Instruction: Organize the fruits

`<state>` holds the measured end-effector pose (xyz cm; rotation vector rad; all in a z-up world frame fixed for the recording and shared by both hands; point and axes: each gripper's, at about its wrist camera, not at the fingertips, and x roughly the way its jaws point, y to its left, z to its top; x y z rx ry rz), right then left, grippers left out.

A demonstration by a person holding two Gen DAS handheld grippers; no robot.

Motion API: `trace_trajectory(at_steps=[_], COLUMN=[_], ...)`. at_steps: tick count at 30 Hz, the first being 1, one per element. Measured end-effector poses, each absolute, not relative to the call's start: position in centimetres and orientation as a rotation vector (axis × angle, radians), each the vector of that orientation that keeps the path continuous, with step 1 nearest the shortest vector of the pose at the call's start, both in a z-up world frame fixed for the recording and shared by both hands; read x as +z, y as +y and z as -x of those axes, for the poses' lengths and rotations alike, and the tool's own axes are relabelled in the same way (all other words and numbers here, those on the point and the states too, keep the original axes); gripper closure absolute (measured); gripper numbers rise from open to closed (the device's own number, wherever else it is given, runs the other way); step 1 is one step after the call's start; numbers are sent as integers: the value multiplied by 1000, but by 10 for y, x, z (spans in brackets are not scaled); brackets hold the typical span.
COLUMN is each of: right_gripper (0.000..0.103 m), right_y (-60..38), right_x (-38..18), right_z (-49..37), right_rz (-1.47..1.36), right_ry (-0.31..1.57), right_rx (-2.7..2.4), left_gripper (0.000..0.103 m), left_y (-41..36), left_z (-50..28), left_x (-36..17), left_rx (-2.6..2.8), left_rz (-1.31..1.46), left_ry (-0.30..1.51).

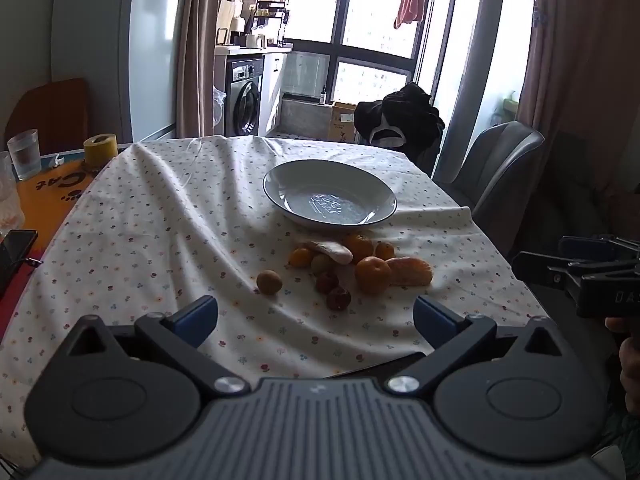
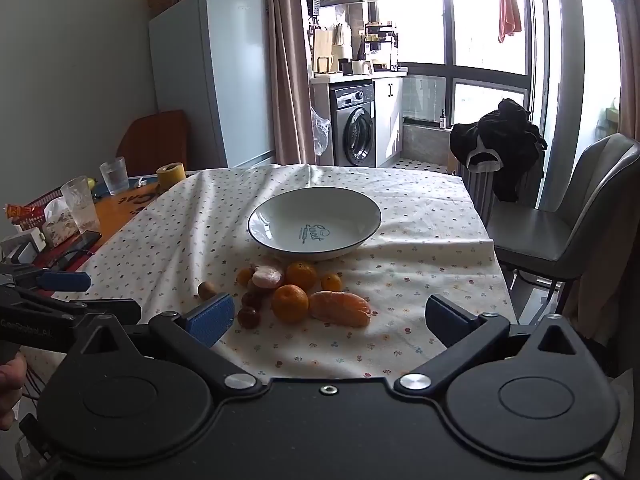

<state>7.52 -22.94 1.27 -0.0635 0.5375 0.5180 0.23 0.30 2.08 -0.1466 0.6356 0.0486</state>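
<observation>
A white bowl with a dark rim (image 1: 280, 196) (image 2: 264, 236) stands mid-table with nothing in it. In front of it lies a cluster of fruit: a large mandarin (image 1: 372, 274) (image 2: 290, 303), a peeled mandarin (image 1: 410, 271) (image 2: 340, 307), smaller oranges (image 1: 385, 251) (image 2: 331, 282), a brown kiwi (image 1: 269, 282) (image 2: 207, 290), dark red fruits (image 1: 338, 298) (image 2: 249, 317) and a pale peeled piece (image 1: 330, 251) (image 2: 267, 276). My left gripper (image 1: 315, 316) is open, short of the fruit. My right gripper (image 2: 328, 318) is open too, with nothing held.
A flowered cloth (image 1: 168, 216) (image 2: 420, 216) covers the table. At the left lie drinking glasses (image 1: 24, 154) (image 2: 114, 176), a yellow tape roll (image 1: 100, 148) (image 2: 171, 175) and a phone (image 1: 16, 244). A grey chair (image 1: 496, 168) (image 2: 560, 224) stands on the right.
</observation>
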Motion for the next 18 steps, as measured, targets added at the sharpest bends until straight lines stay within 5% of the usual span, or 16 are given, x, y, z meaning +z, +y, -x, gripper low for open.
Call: trace_trajectory(at_steps=[18], right_gripper=[0], right_y=[-226], right_x=[19], right_z=[-76], right_rz=[78], right_ry=[530], right_rx=[503], left_gripper=[0], left_y=[-3], left_z=[8], left_x=[15], left_rx=[46], left_rz=[136], left_ry=[608])
